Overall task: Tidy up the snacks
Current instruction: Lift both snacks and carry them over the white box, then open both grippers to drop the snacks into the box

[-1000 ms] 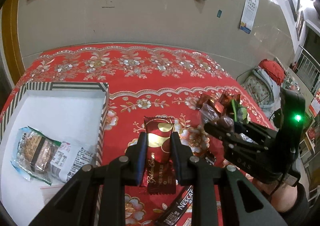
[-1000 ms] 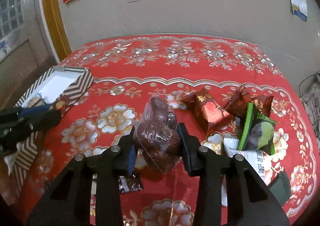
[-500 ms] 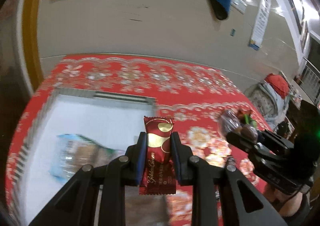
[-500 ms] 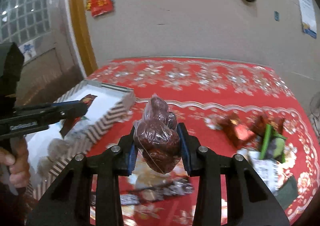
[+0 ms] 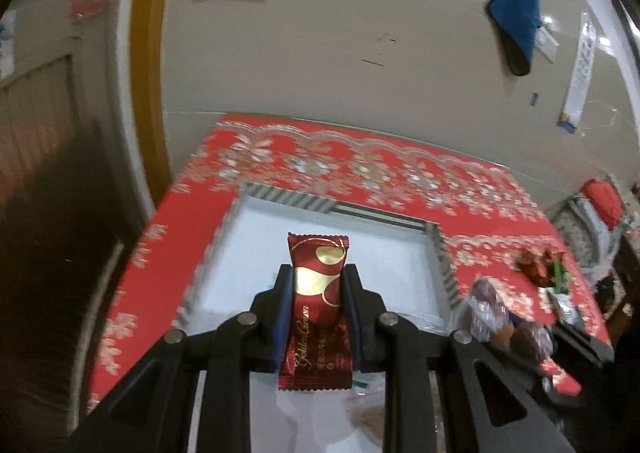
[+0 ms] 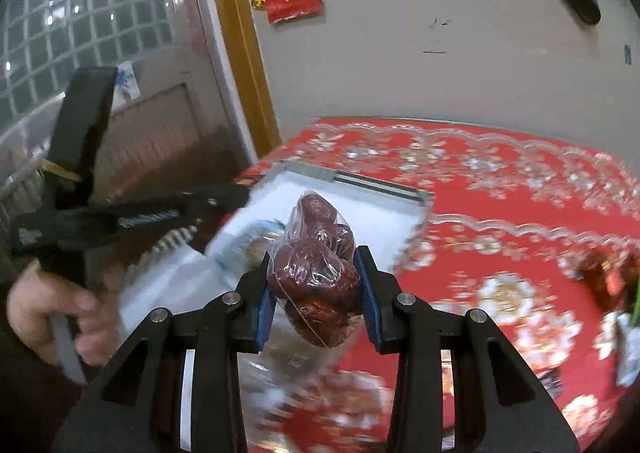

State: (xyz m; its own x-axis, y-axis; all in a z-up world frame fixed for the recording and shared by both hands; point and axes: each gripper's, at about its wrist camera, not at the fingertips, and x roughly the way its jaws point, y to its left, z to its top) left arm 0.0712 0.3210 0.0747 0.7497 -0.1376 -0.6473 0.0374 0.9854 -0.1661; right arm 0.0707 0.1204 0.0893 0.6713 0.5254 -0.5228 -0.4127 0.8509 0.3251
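My left gripper is shut on a dark red candy bar wrapper with gold print, held upright over the white inside of the striped-rim box. My right gripper is shut on a clear bag of red dates, hanging above the box's right part. In the right wrist view the left gripper reaches in from the left over the box, with a hand on its handle. In the left wrist view the bag of dates shows at the right, beside the box.
A red flowered cloth covers the table. Several wrapped snacks lie at its right side. A clear-wrapped biscuit packet lies in the box. A wall and a wooden door frame stand behind the table's far left edge.
Both grippers have swung left from the snack pile to above the box, each keeping its snack. The box now fills the middle of both views.
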